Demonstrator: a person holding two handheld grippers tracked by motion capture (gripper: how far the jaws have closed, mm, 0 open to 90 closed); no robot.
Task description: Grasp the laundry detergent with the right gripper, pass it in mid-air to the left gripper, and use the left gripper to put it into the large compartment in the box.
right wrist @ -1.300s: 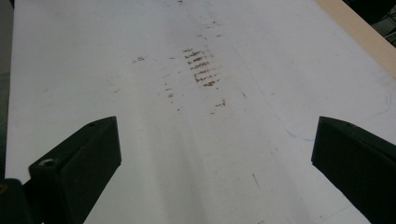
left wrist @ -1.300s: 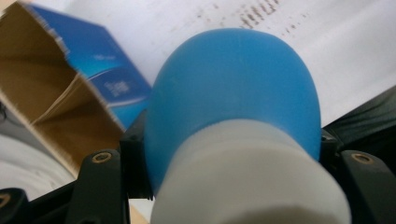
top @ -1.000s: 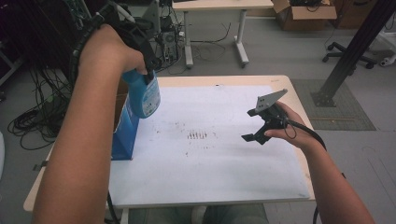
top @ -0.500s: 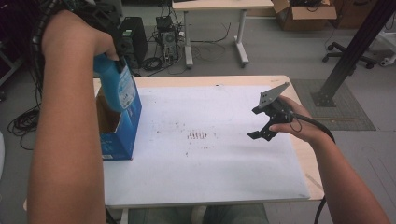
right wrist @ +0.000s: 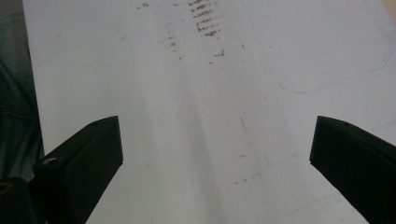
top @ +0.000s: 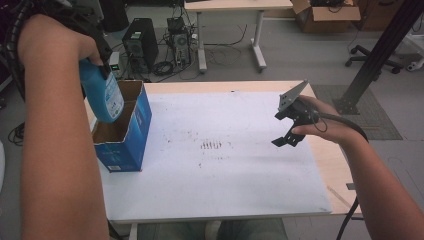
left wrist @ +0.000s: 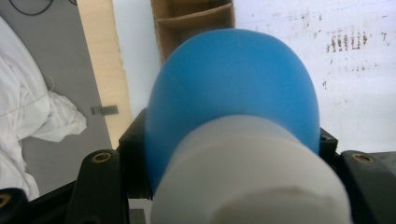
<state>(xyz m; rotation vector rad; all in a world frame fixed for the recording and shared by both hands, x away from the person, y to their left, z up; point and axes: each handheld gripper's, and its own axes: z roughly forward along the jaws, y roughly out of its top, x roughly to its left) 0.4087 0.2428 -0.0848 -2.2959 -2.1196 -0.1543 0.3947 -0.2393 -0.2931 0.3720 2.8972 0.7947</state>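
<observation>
Blue bottle (top: 102, 95) clamped in left gripper (top: 97, 60), jaws closed on its neck end; white cap (left wrist: 252, 172) faces that gripper's camera, blue body pointing away and down. In the high view the bottle hangs bottom-first over the open top of the box (top: 127, 137), lower end at or just inside the rim; can't tell if it touches the cardboard. Box: blue outside, brown inside, standing upright at the desk's (top: 320, 165) left edge, toward the far-left corner. Left gripper view shows a cardboard divider (left wrist: 196, 21) inside the box past the bottle.

Right gripper (top: 287, 131) held above the desk near the right edge, jaws spread wide, nothing between them. Its own view looks down on the white sheet (right wrist: 196, 116) covering the desk, well apart from bottle and box. Brown scuff marks (top: 211, 145) near sheet centre, between the box and the right gripper.
</observation>
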